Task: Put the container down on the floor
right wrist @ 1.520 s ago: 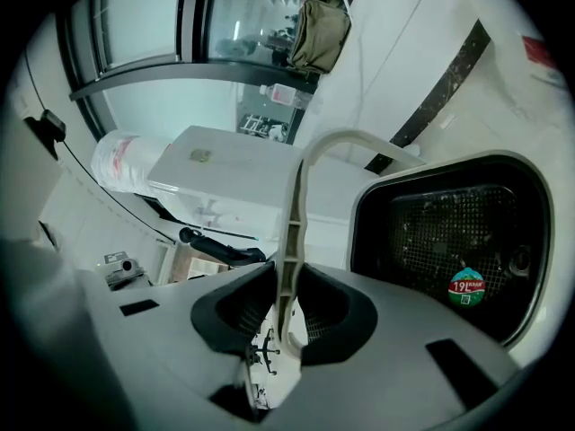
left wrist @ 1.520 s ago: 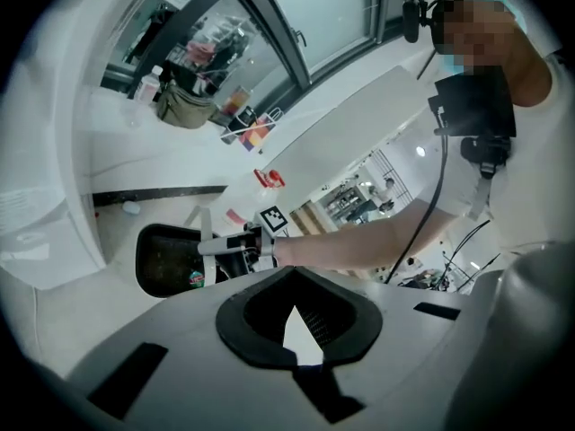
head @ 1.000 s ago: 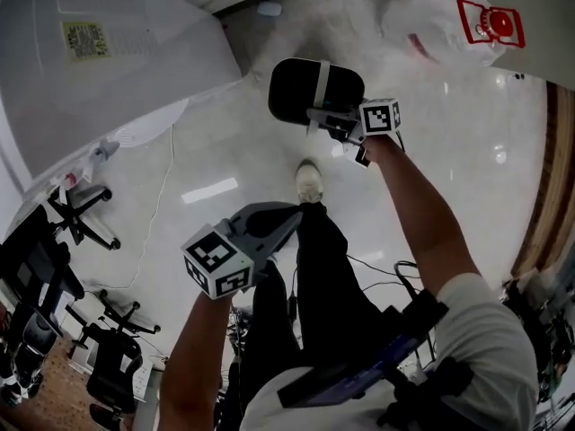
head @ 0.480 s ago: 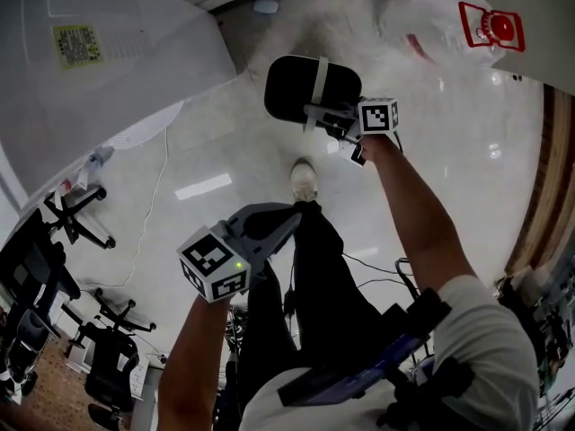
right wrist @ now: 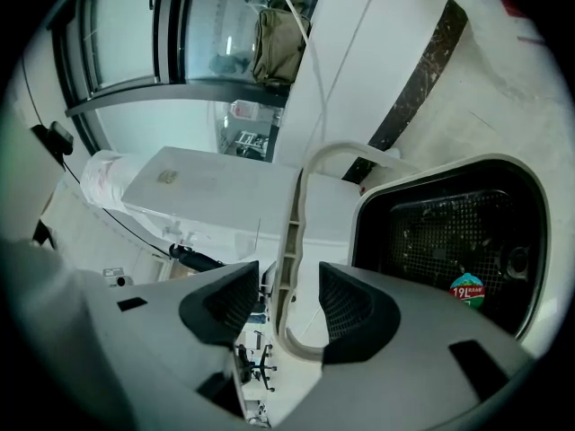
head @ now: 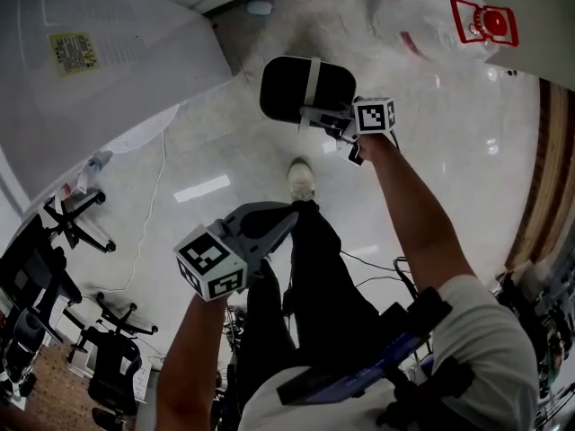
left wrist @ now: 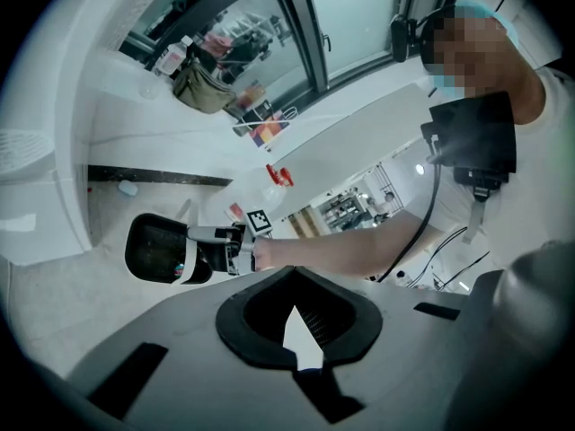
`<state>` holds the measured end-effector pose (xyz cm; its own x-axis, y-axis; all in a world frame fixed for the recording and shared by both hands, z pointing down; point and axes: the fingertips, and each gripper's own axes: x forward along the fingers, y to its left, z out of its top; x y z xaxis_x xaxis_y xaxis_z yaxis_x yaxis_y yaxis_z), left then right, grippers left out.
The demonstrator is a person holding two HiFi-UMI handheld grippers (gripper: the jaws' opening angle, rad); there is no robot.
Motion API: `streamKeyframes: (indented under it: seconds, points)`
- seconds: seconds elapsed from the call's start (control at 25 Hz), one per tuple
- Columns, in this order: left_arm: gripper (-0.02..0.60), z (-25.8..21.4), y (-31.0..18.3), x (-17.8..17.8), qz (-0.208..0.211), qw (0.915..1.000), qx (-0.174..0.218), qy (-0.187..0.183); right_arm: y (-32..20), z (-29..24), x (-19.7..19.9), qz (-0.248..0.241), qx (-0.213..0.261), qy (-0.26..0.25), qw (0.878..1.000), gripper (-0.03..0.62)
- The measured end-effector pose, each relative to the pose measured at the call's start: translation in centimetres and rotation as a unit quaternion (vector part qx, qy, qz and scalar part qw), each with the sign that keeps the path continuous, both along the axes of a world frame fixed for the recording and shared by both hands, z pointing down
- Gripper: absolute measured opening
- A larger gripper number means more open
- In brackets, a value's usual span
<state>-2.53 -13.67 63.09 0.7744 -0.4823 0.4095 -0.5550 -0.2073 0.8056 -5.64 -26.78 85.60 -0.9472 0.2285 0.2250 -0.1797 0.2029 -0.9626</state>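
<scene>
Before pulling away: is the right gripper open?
Open: fingers, just opened, straddle without touching the pale plastic handle of the black container.

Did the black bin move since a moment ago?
No. In the head view the black bin sits where it was, keeping the same gap from the white shoe below it in the picture.

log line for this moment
phase: release | right gripper: just opened, container handle between jaws, not gripped | left gripper: shut, empty

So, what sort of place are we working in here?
Most likely an office or lab workroom: wheeled office chairs stand on a glossy pale floor, and there are big dark-framed glass panes along the wall.
</scene>
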Motion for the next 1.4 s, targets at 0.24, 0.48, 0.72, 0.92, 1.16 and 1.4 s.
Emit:
streamKeyframes:
  seconds: [0.24, 0.48, 0.72, 0.92, 1.16, 1.4]
  points:
    - [0.009, -0.4, 0.6, 0.1, 0.002, 1.0, 0.003, -0.003, 0.4, -0.4, 0.9, 0.004, 0.005, 0.011, 1.0, 0.185]
    - [0.009, -2.3, 1.6, 0.3, 0.006, 0.9999, 0.013, -0.002, 1.1, -2.3, 3.1, 0.012, 0.013, 0.029, 0.999, 0.185]
    - [0.009, -6.2, 3.5, 0.7, 0.018, 0.999, 0.04, -0.004, 3.0, -6.5, 5.5, 0.022, 0.03, 0.049, 0.998, 0.184]
    - [0.009, -10.9, 6.6, 0.3, 0.031, 0.9966, 0.077, -0.004, 5.8, -11.9, 7.5, 0.045, 0.071, 0.066, 0.994, 0.122]
    - [0.009, -17.7, 13.3, -0.5, 0.034, 0.9934, 0.109, 0.01, 13.2, -20.1, 8.9, 0.056, 0.127, 0.082, 0.987, 0.023]
    - [0.009, -22.7, 19.8, -0.8, 0.055, 0.9888, 0.138, 0.009, 20.6, -29.3, 7.9, 0.056, 0.178, 0.079, 0.979, 0.017]
